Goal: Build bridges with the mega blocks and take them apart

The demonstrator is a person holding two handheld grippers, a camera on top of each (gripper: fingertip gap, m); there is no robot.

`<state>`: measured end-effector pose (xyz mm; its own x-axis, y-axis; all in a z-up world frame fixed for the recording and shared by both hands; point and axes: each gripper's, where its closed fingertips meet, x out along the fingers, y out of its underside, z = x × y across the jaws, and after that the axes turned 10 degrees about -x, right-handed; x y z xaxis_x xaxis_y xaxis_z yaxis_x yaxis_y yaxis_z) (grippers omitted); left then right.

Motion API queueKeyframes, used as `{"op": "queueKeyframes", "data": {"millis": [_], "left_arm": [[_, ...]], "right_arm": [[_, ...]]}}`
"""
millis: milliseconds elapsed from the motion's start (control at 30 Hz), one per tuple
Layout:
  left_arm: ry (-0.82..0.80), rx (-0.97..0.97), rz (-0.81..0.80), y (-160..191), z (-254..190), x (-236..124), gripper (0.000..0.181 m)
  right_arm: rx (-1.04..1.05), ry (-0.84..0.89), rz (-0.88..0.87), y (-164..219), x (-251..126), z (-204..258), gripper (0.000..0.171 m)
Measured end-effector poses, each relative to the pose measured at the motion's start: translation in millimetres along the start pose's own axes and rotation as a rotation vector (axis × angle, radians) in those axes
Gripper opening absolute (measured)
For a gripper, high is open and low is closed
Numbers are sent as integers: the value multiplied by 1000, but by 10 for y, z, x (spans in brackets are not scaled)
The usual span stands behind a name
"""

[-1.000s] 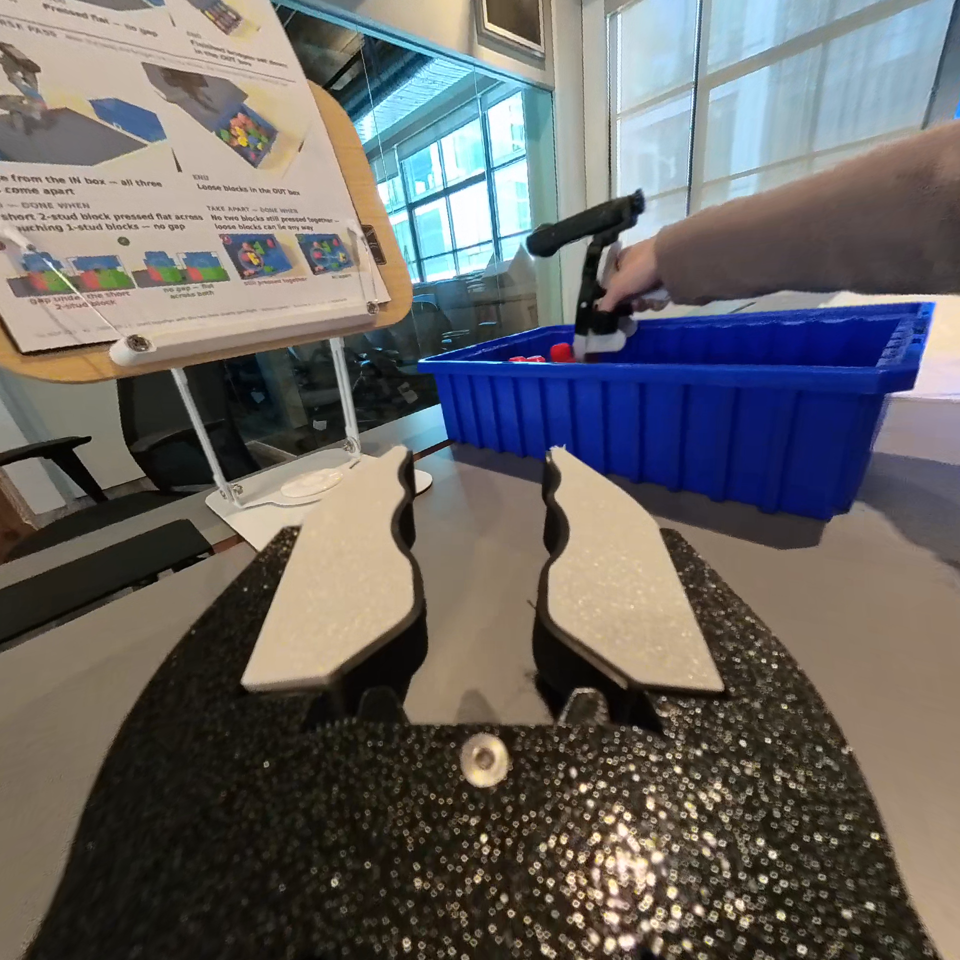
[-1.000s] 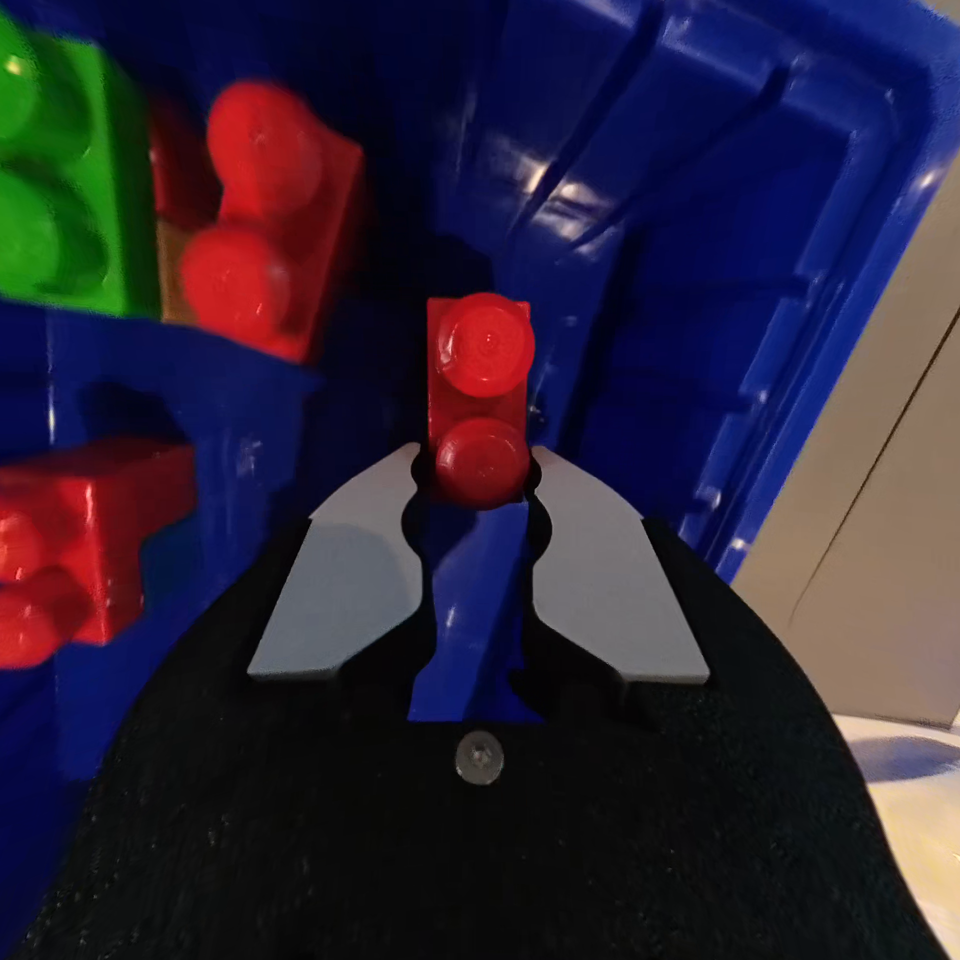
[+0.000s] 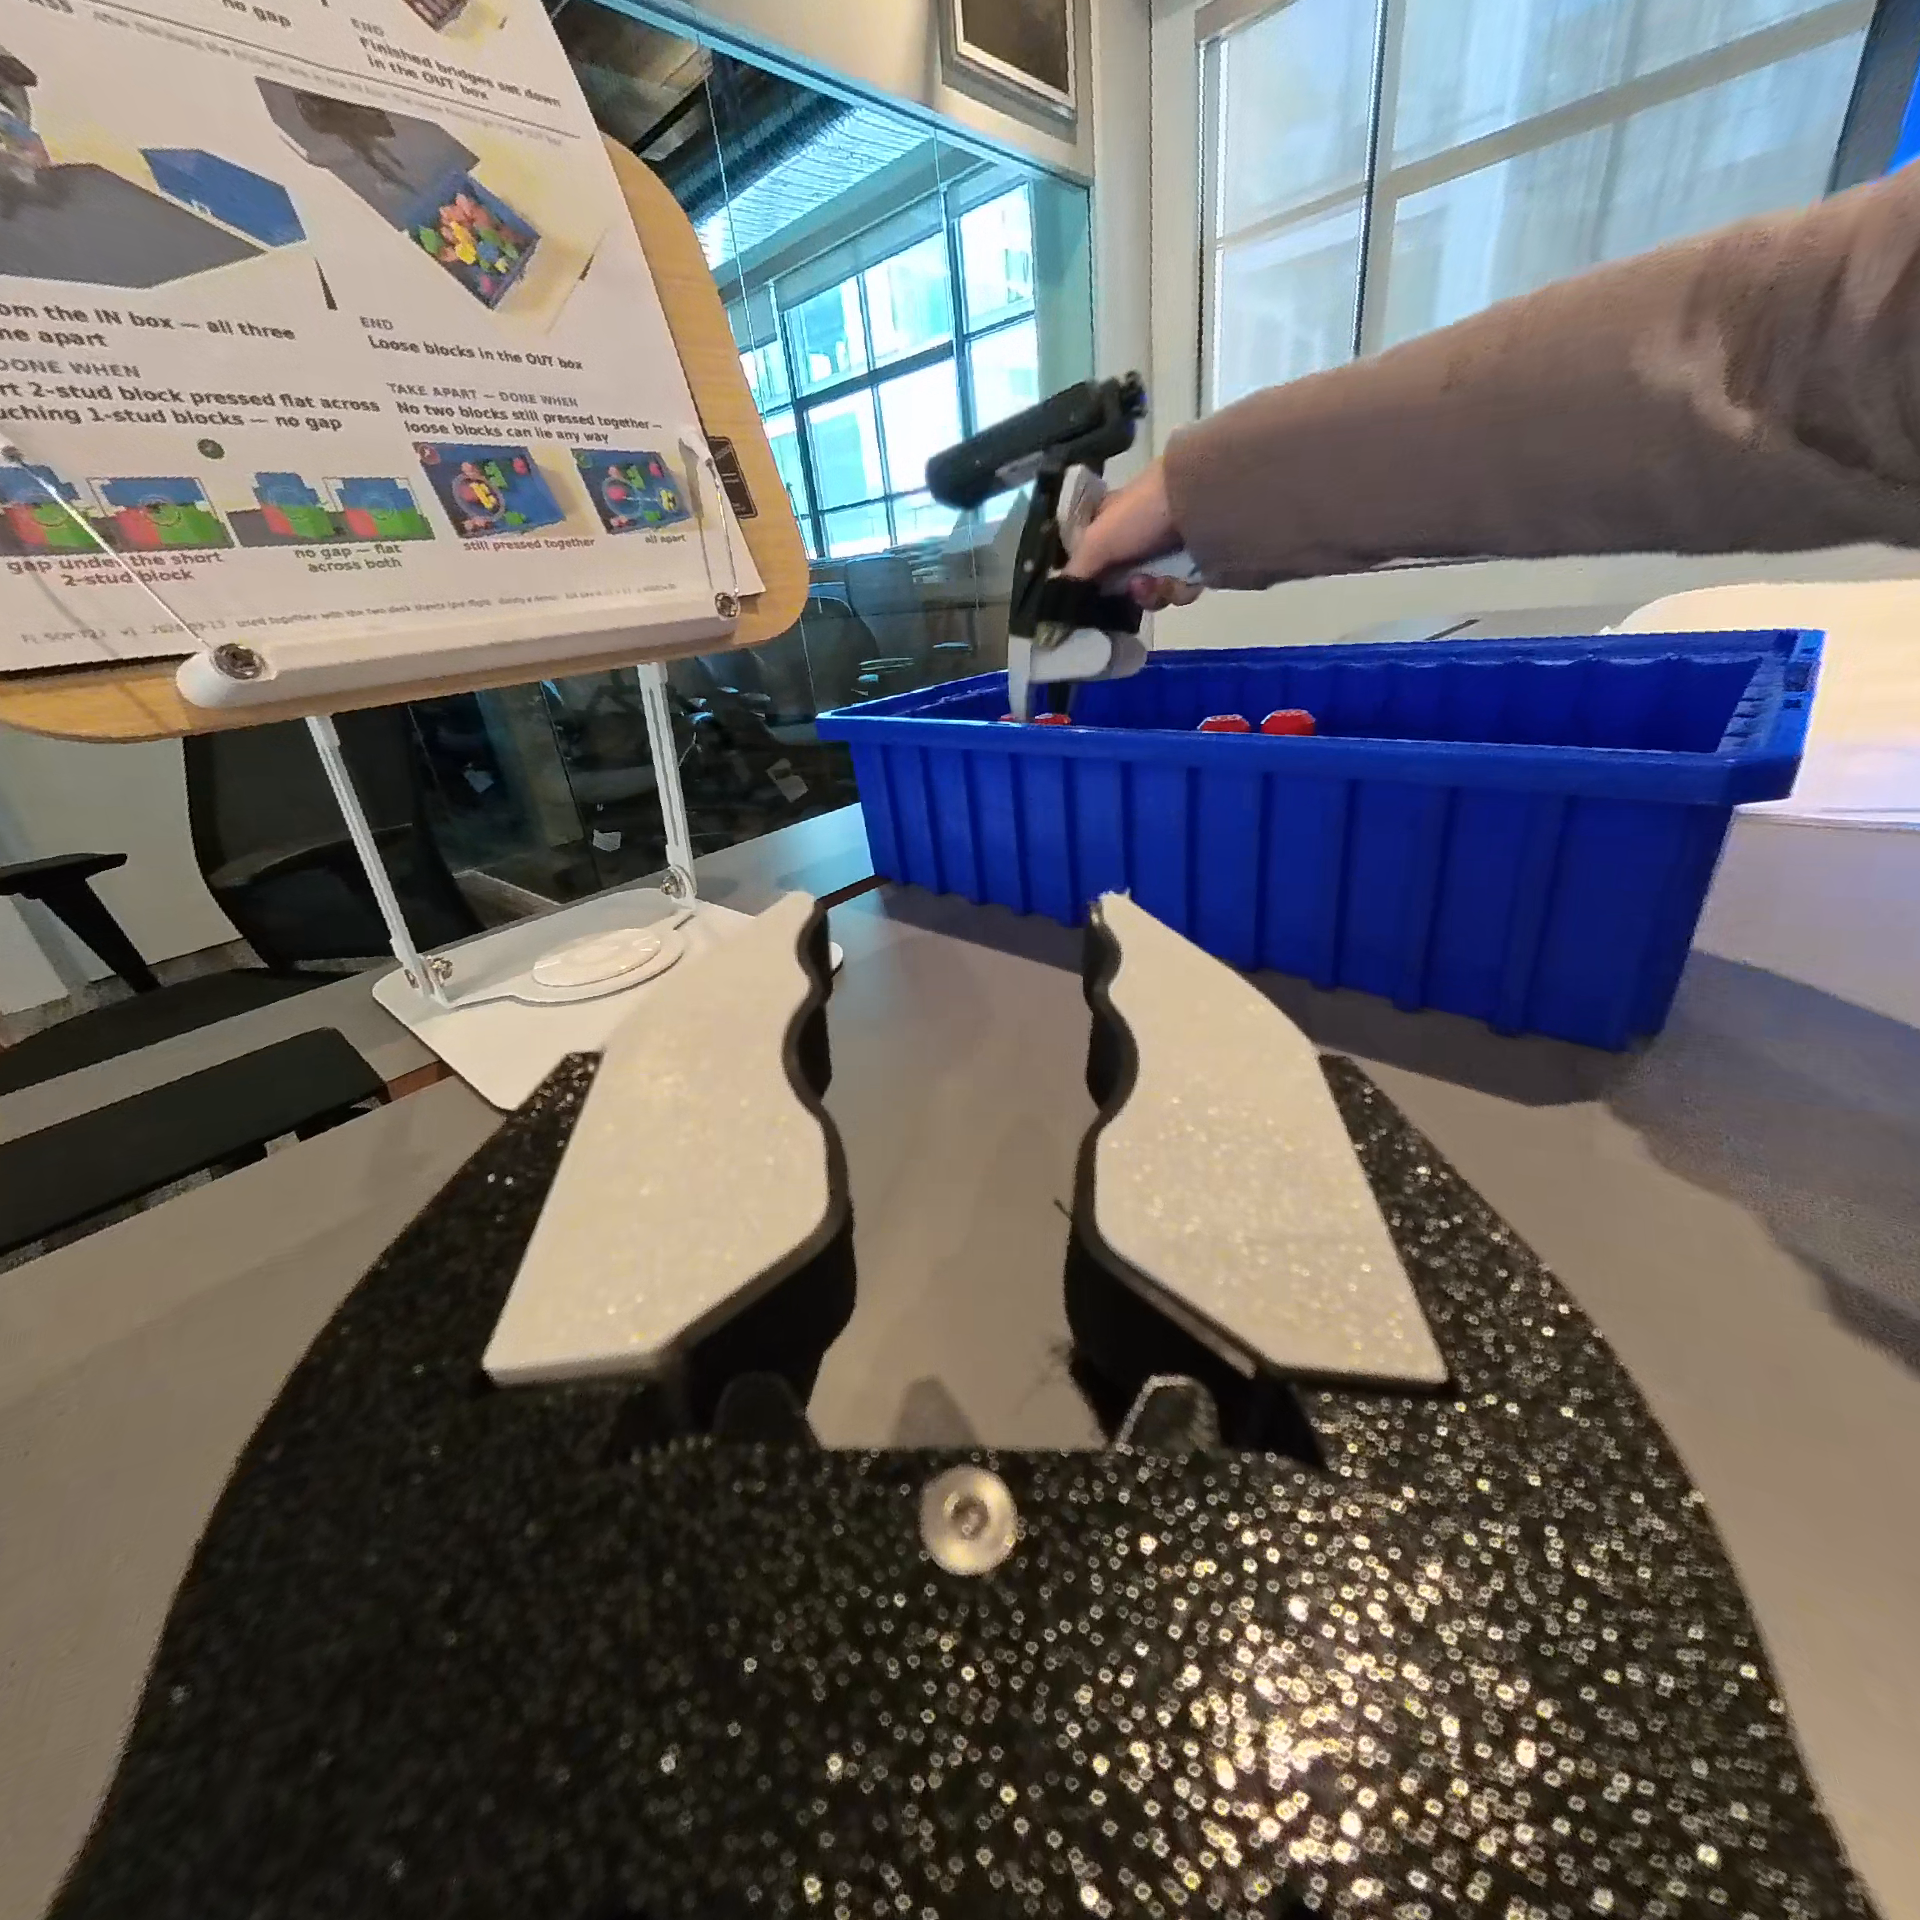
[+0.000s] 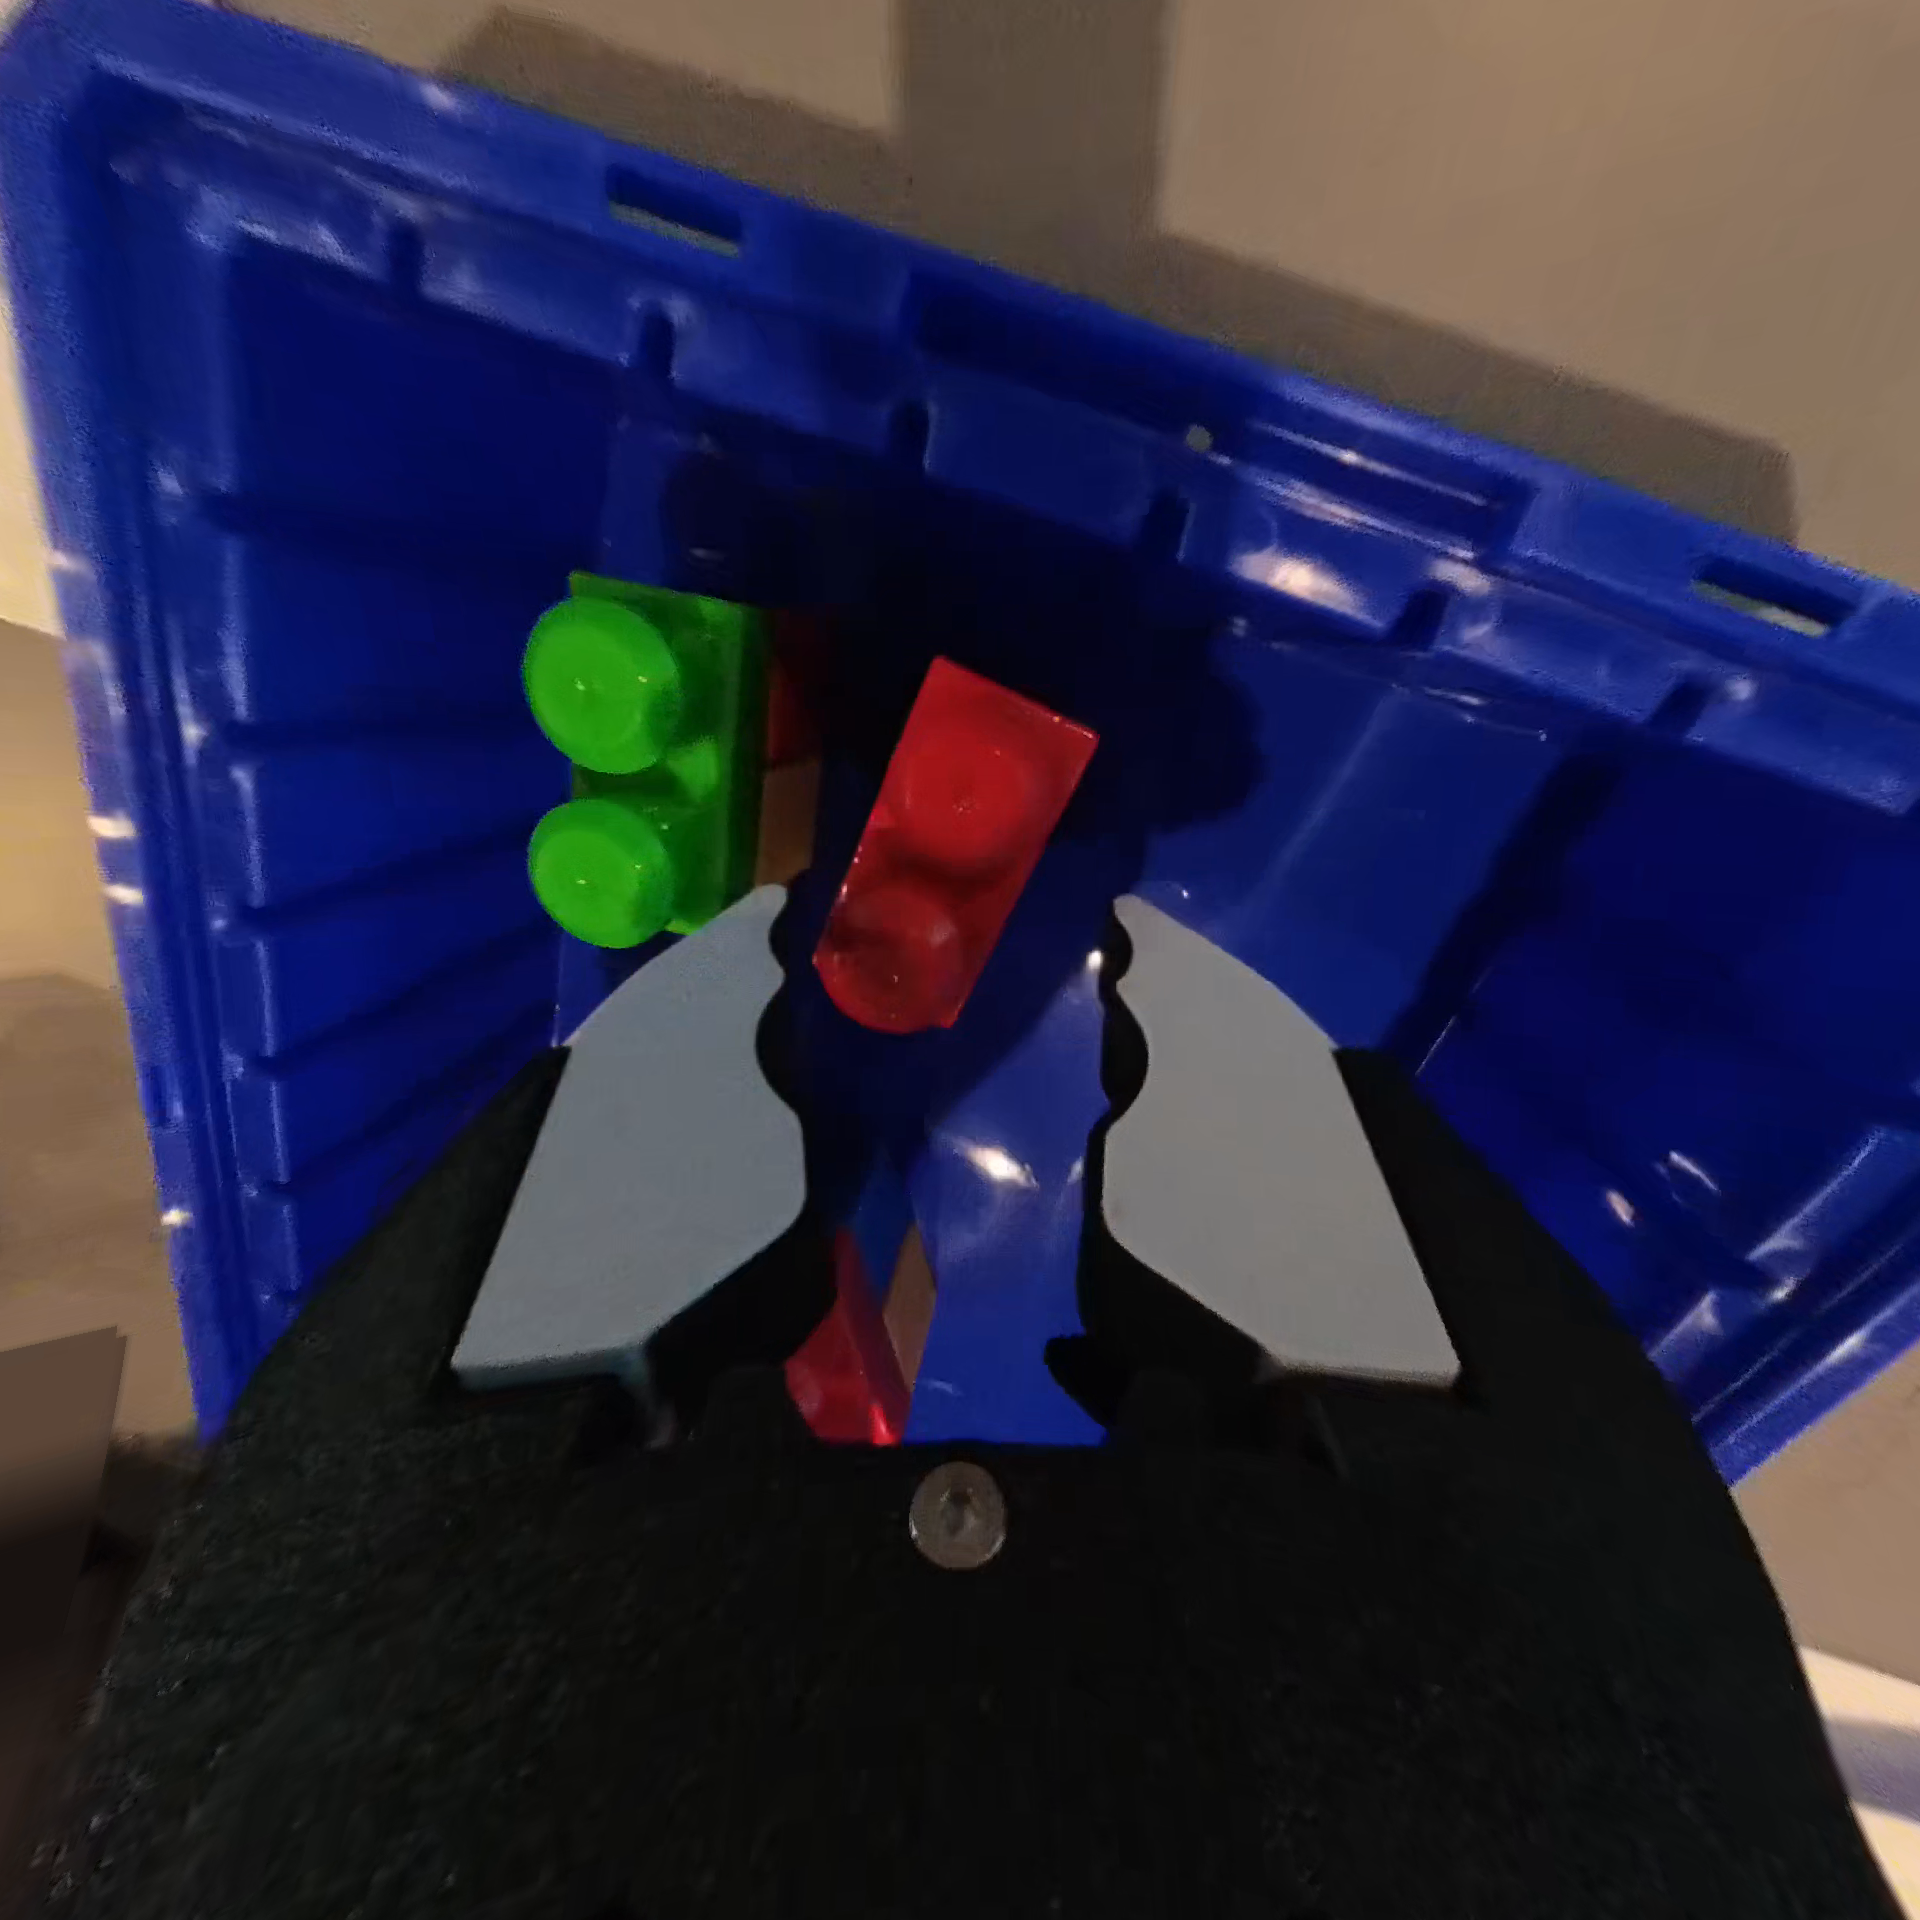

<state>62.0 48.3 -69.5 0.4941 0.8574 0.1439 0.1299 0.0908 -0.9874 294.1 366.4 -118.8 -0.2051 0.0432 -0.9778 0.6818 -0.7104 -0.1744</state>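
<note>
While the right gripper (image 4: 945,914) hangs over the blue bin (image 4: 1351,499), its jaws stand apart, and a red two-stud block (image 4: 961,831) lies tilted between the fingertips, seemingly untouched, though blur makes that unsure. A green two-stud block (image 4: 644,758) sits just left. The left gripper (image 3: 956,925) hovers open-jawed over the grey table (image 3: 1766,1299). A printed instruction sheet (image 3: 312,312) rests on a wooden stand (image 3: 727,416).

Tall gridded windows (image 3: 1538,208) fill the far wall and throw daylight across the grey tabletop (image 3: 1766,1195). A glass partition (image 3: 883,364) stands on the left, reflecting more window panes. Black office chairs (image 3: 270,883) sit beside the tabletop.
</note>
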Motion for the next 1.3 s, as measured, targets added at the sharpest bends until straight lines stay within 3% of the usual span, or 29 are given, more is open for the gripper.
{"op": "queueKeyframes", "data": {"millis": [100,233,433,500,633,767,967,1067,1167,1300], "left_arm": [[2,-8,0,1,3,-3,46],[3,-21,0,2,11,-5,46],[5,-21,4,8,7,-5,46],[6,-21,5,11,6,-1,46],[2,-37,6,15,25,2,46],[-2,-57,4,11,47,4,46],[0,-58,2,9,45,-1,46],[0,-58,1,8,44,-4,46],[2,-57,2,9,41,0,46],[4,-53,3,9,35,-1,46]], "right_arm": [[-66,14,63,42,8,-22,29],[-275,109,171,169,-53,-250,29],[-917,231,237,268,-100,-535,29],[-991,242,264,295,-110,-545,29],[-803,225,278,319,-248,-522,33],[-511,80,18,35,-445,-216,54],[-279,-150,-48,-134,-194,431,81],[-217,-105,-50,-222,-82,471,84],[-127,-106,-71,-331,-30,528,74],[-93,-4,1,-323,70,424,76]]}}
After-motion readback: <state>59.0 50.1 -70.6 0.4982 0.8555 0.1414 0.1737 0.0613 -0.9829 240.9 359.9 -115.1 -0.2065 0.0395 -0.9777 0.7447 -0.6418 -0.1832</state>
